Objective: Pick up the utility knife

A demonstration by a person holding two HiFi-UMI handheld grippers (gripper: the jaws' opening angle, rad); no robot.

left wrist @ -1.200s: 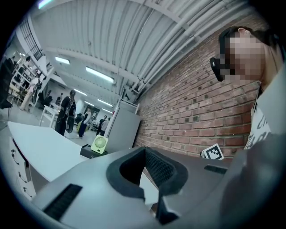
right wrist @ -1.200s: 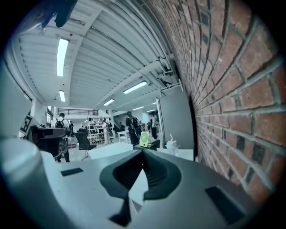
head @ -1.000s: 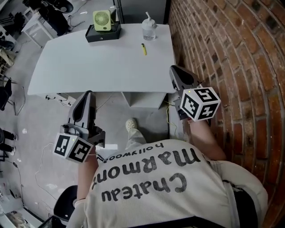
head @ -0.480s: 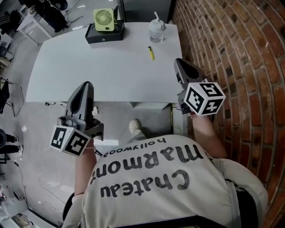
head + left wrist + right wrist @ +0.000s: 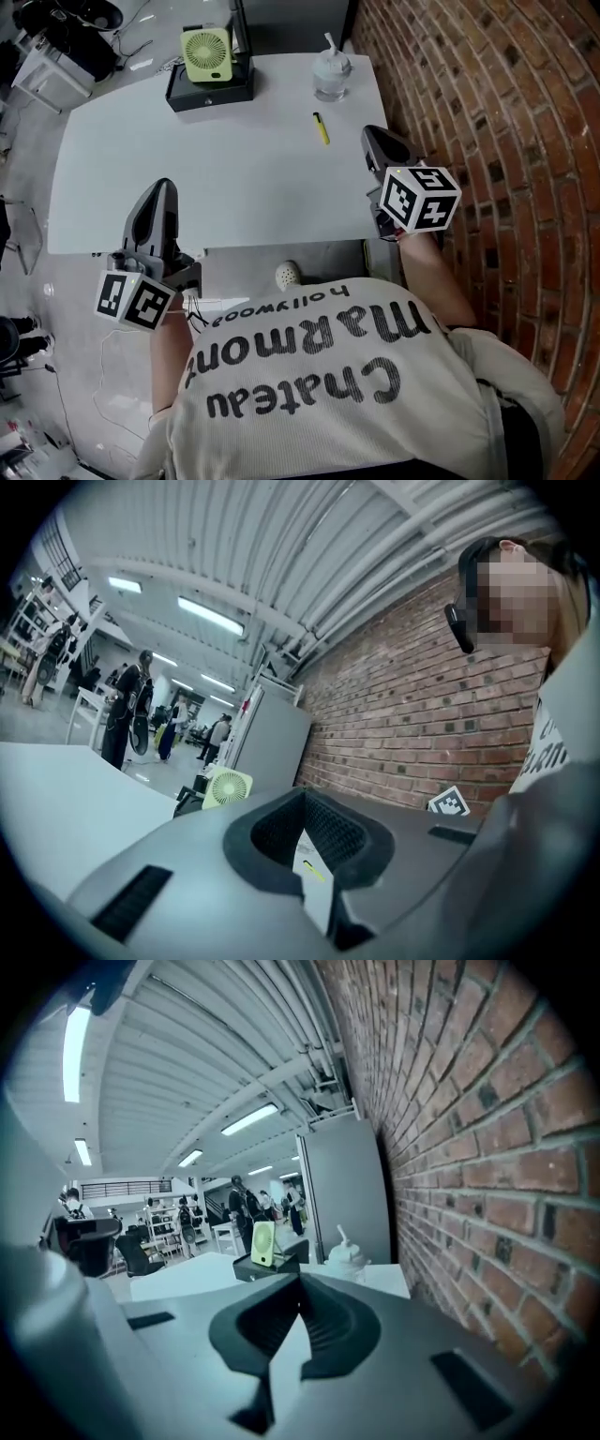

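The utility knife [image 5: 322,128], slim and yellow, lies on the white table [image 5: 216,159] near its far right corner. My right gripper [image 5: 371,140] hovers over the table's right edge, a little right of and nearer than the knife; its jaws are shut and empty. My left gripper [image 5: 157,190] is over the table's near left edge, far from the knife, also shut with nothing in it. In the left gripper view the jaws [image 5: 305,799] form a closed notch, and a yellow sliver of the knife [image 5: 314,872] shows through the slit. The right gripper view shows its jaws [image 5: 298,1285] closed too.
A green fan [image 5: 208,54] sits on a black box [image 5: 208,86] at the table's far edge, with a lidded plastic cup [image 5: 332,75] and straw beside it. A brick wall [image 5: 487,112] runs close along the right. Cables and furniture lie on the floor at left.
Both grippers have advanced toward the table. The left one now reaches over the near edge, and the right one has come close beside the knife.
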